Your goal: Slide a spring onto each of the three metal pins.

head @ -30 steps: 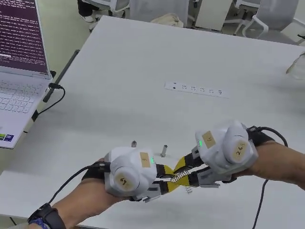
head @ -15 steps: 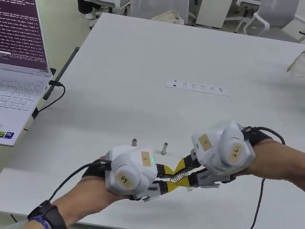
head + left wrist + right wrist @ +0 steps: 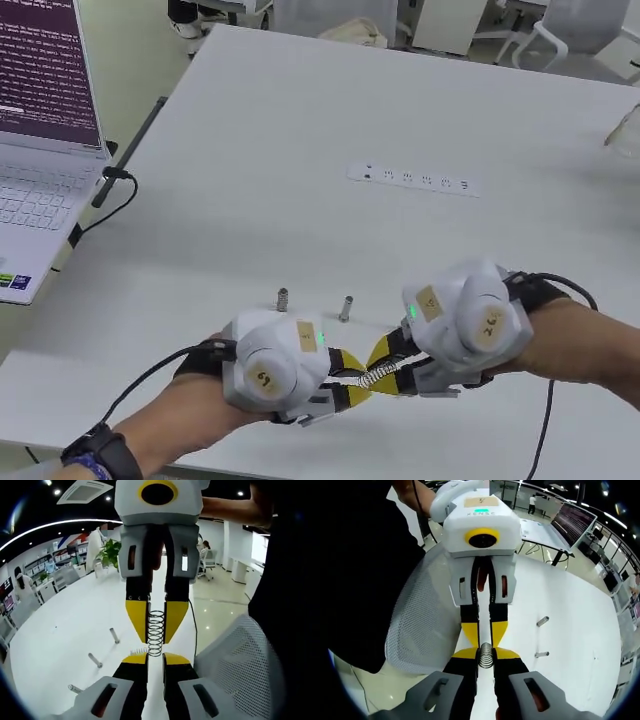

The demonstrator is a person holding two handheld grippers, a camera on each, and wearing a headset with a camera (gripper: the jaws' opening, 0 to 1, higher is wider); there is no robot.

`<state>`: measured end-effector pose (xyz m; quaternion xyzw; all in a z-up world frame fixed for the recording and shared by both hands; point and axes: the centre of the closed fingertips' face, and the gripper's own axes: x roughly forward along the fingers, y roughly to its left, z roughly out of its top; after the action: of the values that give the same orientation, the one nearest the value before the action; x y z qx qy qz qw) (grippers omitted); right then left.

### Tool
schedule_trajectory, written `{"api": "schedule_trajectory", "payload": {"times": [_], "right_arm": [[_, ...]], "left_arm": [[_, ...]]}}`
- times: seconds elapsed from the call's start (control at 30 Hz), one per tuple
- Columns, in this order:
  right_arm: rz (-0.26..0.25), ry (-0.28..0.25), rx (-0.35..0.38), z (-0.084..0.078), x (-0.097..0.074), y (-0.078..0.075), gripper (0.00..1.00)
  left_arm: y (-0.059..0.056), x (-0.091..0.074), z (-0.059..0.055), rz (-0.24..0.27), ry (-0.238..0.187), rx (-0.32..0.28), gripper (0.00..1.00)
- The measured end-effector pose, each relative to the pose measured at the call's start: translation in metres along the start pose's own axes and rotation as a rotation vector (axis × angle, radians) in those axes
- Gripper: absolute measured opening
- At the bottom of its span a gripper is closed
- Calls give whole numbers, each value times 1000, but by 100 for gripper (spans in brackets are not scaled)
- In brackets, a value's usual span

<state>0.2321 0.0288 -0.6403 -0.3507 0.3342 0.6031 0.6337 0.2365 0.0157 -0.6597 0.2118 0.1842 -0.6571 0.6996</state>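
Note:
A small steel spring point(image 3: 378, 375) hangs between the two grippers, which meet tip to tip above the table's near edge. My right gripper point(image 3: 392, 366) is shut on the spring point(image 3: 486, 656), seen end-on between its yellow jaw tips. My left gripper point(image 3: 345, 387) has its jaws close together on the other end of the spring point(image 3: 156, 632). A little beyond them two short metal pins stand on the table: the left pin point(image 3: 282, 298) looks ridged, and the right pin point(image 3: 346, 307) is bare. The same pins point(image 3: 115, 635) point(image 3: 542, 621) lie off to the side.
An open laptop point(image 3: 40, 130) sits at the far left with a cable point(image 3: 115, 195) plugged in. A white power strip point(image 3: 413, 182) lies mid-table. A person's hands and sleeves hold the grippers. A mesh chair point(image 3: 425, 625) stands beside the table's edge.
Both grippers stay tip to tip with the spring between them. The right gripper has sunk slightly towards the left one. The head camera has shifted a little.

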Motion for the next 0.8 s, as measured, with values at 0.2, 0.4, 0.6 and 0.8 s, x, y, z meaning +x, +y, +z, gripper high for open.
{"api": "schedule_trajectory", "payload": {"times": [0.2,0.4,0.6,0.8], "right_arm": [[-9,-3,25,-10,-1,2,8],[-21,4,44,-18,-3,-1,8],[-35,17,62,-25,-3,-7,8],[-50,30,82,-34,-1,-13,8]], "left_arm": [[1,-3,-16,25,15,-58,7],[6,-12,-27,67,22,-100,13],[13,-21,-35,105,22,-137,13],[27,-35,-38,172,0,-195,16]]}}
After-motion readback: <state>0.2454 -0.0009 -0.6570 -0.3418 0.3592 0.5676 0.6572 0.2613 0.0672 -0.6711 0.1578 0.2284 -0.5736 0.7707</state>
